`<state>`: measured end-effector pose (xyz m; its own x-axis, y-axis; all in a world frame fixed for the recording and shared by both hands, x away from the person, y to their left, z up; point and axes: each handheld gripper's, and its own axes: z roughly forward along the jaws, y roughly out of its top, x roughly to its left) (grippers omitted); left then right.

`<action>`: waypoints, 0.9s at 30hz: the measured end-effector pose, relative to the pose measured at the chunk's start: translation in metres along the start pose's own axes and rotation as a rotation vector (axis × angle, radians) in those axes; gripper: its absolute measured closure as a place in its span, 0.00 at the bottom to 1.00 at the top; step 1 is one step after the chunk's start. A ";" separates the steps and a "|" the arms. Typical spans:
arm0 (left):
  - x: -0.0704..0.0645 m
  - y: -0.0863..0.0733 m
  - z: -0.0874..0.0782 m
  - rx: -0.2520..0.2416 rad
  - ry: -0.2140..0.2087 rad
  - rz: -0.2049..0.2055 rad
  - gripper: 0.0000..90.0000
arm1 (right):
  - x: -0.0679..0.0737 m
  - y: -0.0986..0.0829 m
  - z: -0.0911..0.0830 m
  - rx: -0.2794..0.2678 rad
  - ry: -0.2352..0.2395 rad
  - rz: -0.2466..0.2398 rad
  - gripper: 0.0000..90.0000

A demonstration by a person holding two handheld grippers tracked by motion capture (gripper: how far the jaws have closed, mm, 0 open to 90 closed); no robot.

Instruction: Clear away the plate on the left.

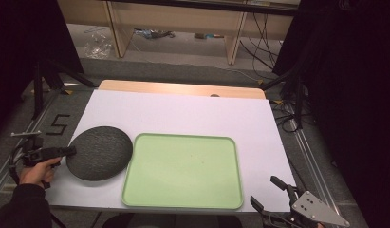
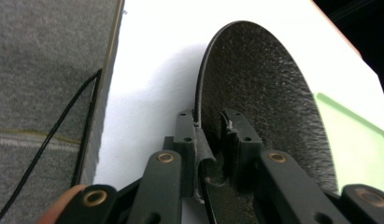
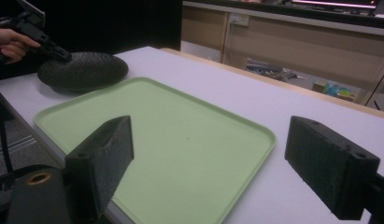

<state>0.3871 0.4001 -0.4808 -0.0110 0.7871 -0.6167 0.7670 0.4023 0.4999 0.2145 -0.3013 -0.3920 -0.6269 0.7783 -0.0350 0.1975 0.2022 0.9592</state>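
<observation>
Two tongs, left tongs [image 1: 69, 151] pinching plate [image 1: 100, 153] rim

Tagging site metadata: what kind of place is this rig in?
Likely a lab or workshop data-collection station. A white-covered table sits between black stands, loose cables trail across the floor, and plain wooden benches stand behind.

A dark grey, round plate [image 1: 99, 153] with a rough, speckled surface sits at the left side of the white table top, just beside the left edge of the green tray [image 1: 183, 171]. Its left rim is pinched between the jaws of the left gripper [image 1: 69, 151], and it seems tilted slightly, the gripped side raised.
</observation>
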 end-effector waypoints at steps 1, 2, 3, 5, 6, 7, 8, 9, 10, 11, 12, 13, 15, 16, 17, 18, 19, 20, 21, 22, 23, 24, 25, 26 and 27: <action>-0.001 0.001 -0.003 -0.012 -0.016 -0.001 0.86 | 0.000 0.000 0.000 0.000 0.000 0.000 0.18; -0.004 0.001 -0.006 -0.021 -0.025 -0.002 0.87 | 0.000 0.000 0.000 -0.001 -0.018 -0.005 0.18; -0.005 0.002 -0.010 -0.033 -0.034 0.001 0.88 | 0.000 0.000 0.000 -0.004 -0.009 0.001 0.18; -0.007 0.004 -0.020 -0.072 -0.045 -0.001 0.91 | 0.000 0.000 0.000 0.000 -0.021 -0.006 0.18; -0.009 0.005 -0.022 -0.095 -0.079 0.008 0.93 | 0.000 0.000 0.000 0.002 -0.019 -0.005 0.18; -0.014 0.006 -0.027 -0.106 -0.072 0.039 0.94 | 0.000 0.000 -0.001 0.004 -0.018 -0.004 0.18; -0.018 0.008 -0.029 -0.099 -0.050 0.061 0.94 | 0.000 0.000 -0.001 0.004 -0.018 -0.004 0.18; -0.022 0.010 -0.033 -0.080 -0.023 0.077 0.94 | 0.000 0.000 -0.001 -0.001 -0.017 -0.010 0.18; -0.023 0.010 -0.034 -0.082 -0.017 0.076 0.94 | 0.000 0.000 0.000 -0.002 -0.016 -0.009 0.18; -0.025 0.011 -0.036 -0.083 -0.006 0.082 0.94 | 0.000 0.000 0.000 -0.001 -0.016 -0.008 0.18; -0.028 0.012 -0.038 -0.078 -0.002 0.095 0.94 | 0.000 0.000 0.000 0.000 -0.016 -0.009 0.18; -0.032 0.013 -0.041 -0.076 0.011 0.121 0.95 | 0.000 0.000 0.000 -0.001 -0.016 -0.008 0.18; -0.049 0.016 -0.047 -0.090 0.045 0.196 0.95 | 0.000 0.000 0.000 0.001 -0.014 -0.008 0.18; -0.055 0.017 -0.047 -0.091 0.054 0.217 0.95 | 0.001 0.000 0.001 0.002 -0.011 -0.011 0.18; -0.063 0.018 -0.048 -0.095 0.059 0.246 0.95 | 0.001 0.000 0.001 0.002 -0.011 -0.011 0.18; -0.071 0.019 -0.048 -0.098 0.073 0.277 0.95 | 0.001 0.000 0.001 0.004 -0.008 -0.009 0.18; -0.078 0.019 -0.048 -0.098 0.090 0.300 0.95 | 0.000 -0.001 0.003 -0.013 0.002 -0.011 0.18; -0.084 0.019 -0.048 -0.097 0.109 0.318 0.95 | 0.000 -0.001 0.003 -0.014 0.002 -0.014 0.18; -0.089 0.019 -0.048 -0.094 0.126 0.336 0.94 | 0.000 0.000 0.001 0.000 -0.011 -0.017 0.18; -0.093 0.019 -0.048 -0.086 0.149 0.362 0.94 | 0.000 0.000 0.001 0.000 -0.011 -0.017 0.18; -0.097 0.019 -0.048 -0.085 0.158 0.372 0.93 | 0.000 0.000 0.001 -0.001 -0.010 -0.016 0.18; -0.101 0.018 -0.048 -0.079 0.170 0.396 0.92 | 0.000 0.000 0.001 -0.001 -0.009 -0.017 0.18; -0.101 0.018 -0.048 -0.079 0.170 0.396 0.92 | 0.000 0.000 0.001 -0.002 -0.008 -0.019 0.18; -0.104 0.018 -0.048 -0.079 0.166 0.403 0.92 | 0.000 0.000 0.001 -0.002 -0.008 -0.019 0.18; -0.107 0.018 -0.047 -0.074 0.167 0.416 0.91 | 0.001 0.000 0.002 -0.004 0.003 -0.007 0.18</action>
<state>0.3716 0.3449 -0.3775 0.1799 0.9512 -0.2507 0.6804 0.0638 0.7301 0.2152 -0.2995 -0.3929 -0.6304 0.7752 -0.0406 0.1901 0.2049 0.9602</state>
